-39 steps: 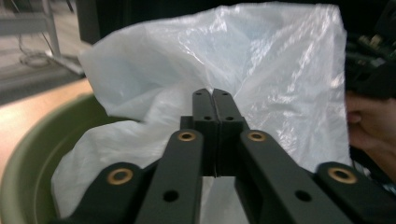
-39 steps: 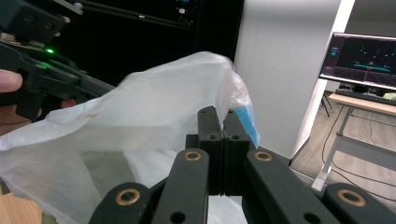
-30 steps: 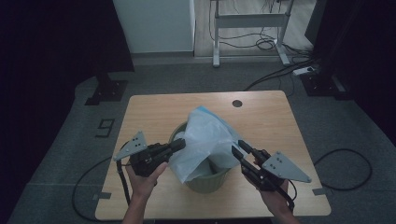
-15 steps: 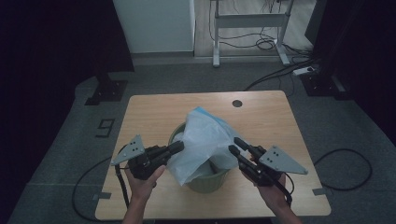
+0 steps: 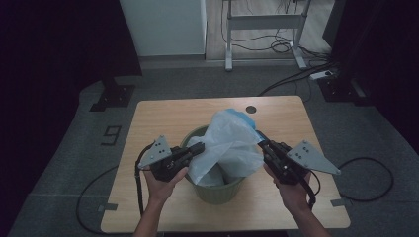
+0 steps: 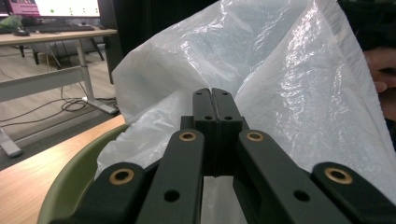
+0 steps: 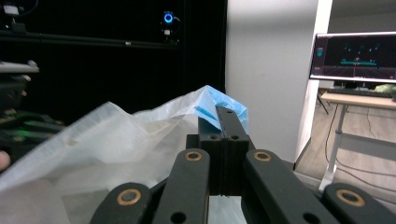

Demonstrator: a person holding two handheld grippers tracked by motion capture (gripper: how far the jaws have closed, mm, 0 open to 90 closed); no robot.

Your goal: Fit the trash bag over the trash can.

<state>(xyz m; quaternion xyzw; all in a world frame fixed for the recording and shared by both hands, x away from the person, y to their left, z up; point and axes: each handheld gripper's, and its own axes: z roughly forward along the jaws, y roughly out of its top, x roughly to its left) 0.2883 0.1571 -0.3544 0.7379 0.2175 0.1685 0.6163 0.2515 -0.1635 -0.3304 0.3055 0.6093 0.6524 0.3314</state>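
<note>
At frame centre, our left tool (image 5: 197, 147) and right tool (image 5: 260, 140) each pinch the plastic bag (image 5: 232, 143) above the green bin (image 5: 217, 190).

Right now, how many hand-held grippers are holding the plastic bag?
2: left hand-held gripper pinches the translucent white plastic bag at its left side, right hand-held gripper at its right side.

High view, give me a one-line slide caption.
Two hand-held grippers, left and right, pinch a white plastic bag above a green bin.
</note>
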